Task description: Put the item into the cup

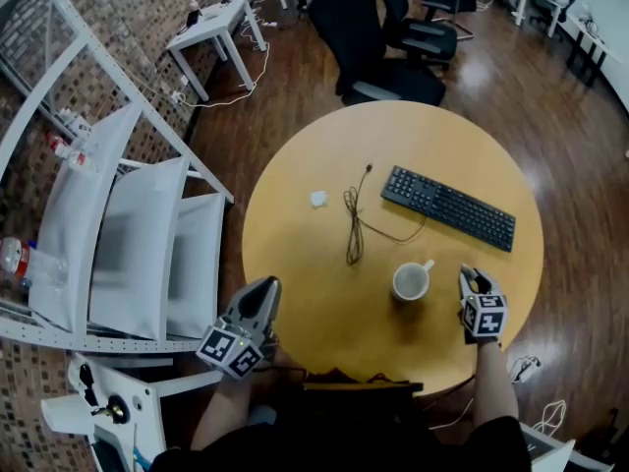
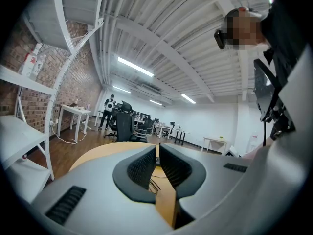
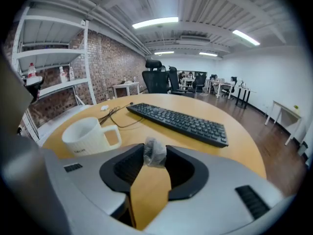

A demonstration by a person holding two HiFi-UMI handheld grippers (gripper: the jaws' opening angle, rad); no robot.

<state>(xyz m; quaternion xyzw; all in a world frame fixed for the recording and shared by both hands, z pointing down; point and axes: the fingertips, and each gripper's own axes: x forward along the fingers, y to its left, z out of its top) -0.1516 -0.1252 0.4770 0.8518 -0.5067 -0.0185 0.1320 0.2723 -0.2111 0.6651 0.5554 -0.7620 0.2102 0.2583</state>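
Note:
A white mug (image 1: 411, 281) stands upright on the round wooden table (image 1: 305, 303), its handle pointing right. Just right of it, my right gripper (image 1: 474, 279) is low over the table. In the right gripper view the jaws pinch a small item wrapped in clear crinkled plastic (image 3: 155, 152) at their tips, and the mug (image 3: 88, 136) sits ahead to the left. My left gripper (image 1: 263, 289) hovers at the table's near left edge, away from the mug. Its pads (image 2: 143, 166) stand nearly together with nothing between them.
A black keyboard (image 1: 447, 206) lies beyond the mug, with a coiled black cable (image 1: 352, 226) to its left. A small white scrap (image 1: 318, 199) rests farther back left. White metal shelving (image 1: 128, 244) stands at the left and black office chairs (image 1: 378, 37) stand behind the table.

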